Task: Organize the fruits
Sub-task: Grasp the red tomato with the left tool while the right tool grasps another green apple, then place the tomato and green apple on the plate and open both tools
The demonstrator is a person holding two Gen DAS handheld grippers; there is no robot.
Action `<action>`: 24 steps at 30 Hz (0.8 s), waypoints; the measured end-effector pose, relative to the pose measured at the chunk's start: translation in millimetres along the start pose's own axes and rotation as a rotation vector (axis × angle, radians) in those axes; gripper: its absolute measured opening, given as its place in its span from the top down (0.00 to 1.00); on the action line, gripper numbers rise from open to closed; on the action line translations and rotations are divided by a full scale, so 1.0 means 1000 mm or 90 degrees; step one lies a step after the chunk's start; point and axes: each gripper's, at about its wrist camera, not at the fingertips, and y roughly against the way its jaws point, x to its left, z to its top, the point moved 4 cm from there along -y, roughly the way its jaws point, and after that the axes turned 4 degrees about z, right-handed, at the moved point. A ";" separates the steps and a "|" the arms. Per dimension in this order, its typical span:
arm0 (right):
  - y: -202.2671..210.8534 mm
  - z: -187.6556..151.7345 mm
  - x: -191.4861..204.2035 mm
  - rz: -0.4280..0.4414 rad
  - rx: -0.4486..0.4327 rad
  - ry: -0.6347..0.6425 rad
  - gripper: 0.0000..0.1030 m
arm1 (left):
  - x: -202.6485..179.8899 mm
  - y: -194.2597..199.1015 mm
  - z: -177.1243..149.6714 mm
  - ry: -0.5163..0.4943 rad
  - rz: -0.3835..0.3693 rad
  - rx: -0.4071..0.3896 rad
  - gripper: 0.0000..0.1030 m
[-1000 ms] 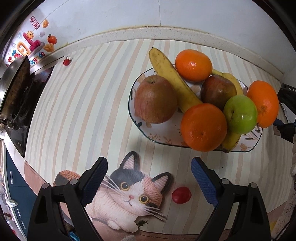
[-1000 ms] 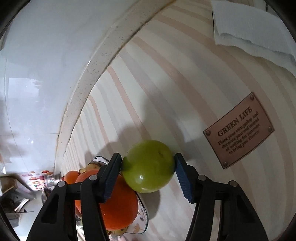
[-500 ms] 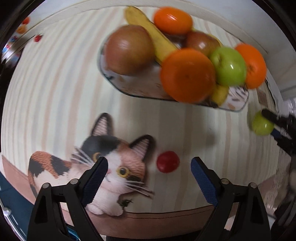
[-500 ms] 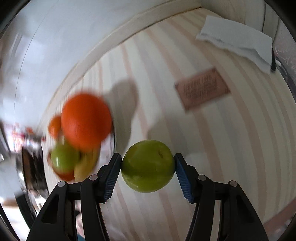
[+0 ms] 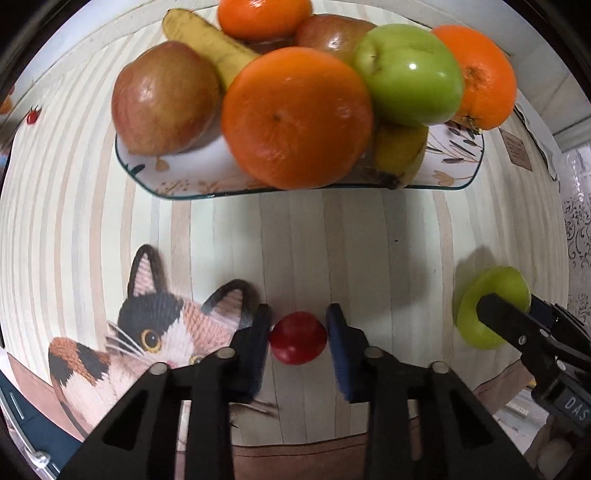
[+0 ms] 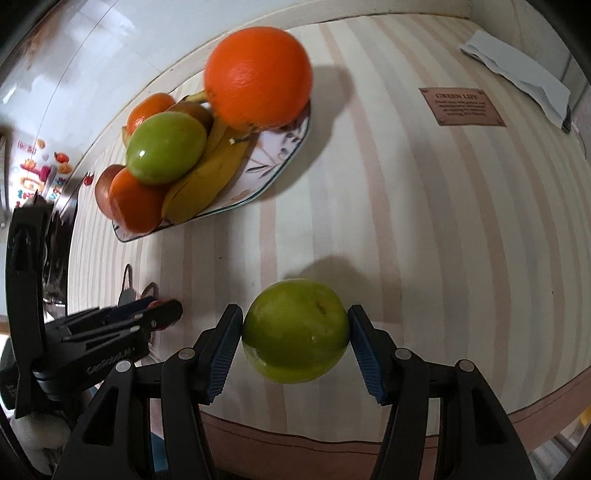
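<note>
A small red fruit (image 5: 297,337) on the mat is squeezed by the left gripper (image 5: 297,341). A green apple (image 6: 295,330) is held by the right gripper (image 6: 294,341), near the plate (image 5: 207,184). The little fruit could be squashed if pinched hard.

My left tool (image 5: 298,338) hides the sides of the small red fruit (image 5: 297,336), so I can't tell what fruit it is. The top orange (image 5: 264,16) is cut off by the edge. The brown tag's (image 6: 461,107) small words are too tiny to read.
</note>
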 end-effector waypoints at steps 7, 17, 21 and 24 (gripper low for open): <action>0.006 0.010 0.012 0.009 -0.013 0.010 0.40 | 0.008 0.012 -0.005 0.025 -0.016 -0.008 0.74; 0.064 0.053 0.055 0.081 -0.064 0.062 0.41 | 0.039 0.118 0.039 0.079 -0.105 -0.125 0.74; 0.087 0.095 0.080 0.101 -0.099 0.106 0.41 | 0.059 0.142 0.078 0.084 -0.122 -0.152 0.74; 0.085 0.120 0.097 0.095 -0.107 0.145 0.41 | 0.073 0.140 0.108 0.084 -0.116 -0.146 0.74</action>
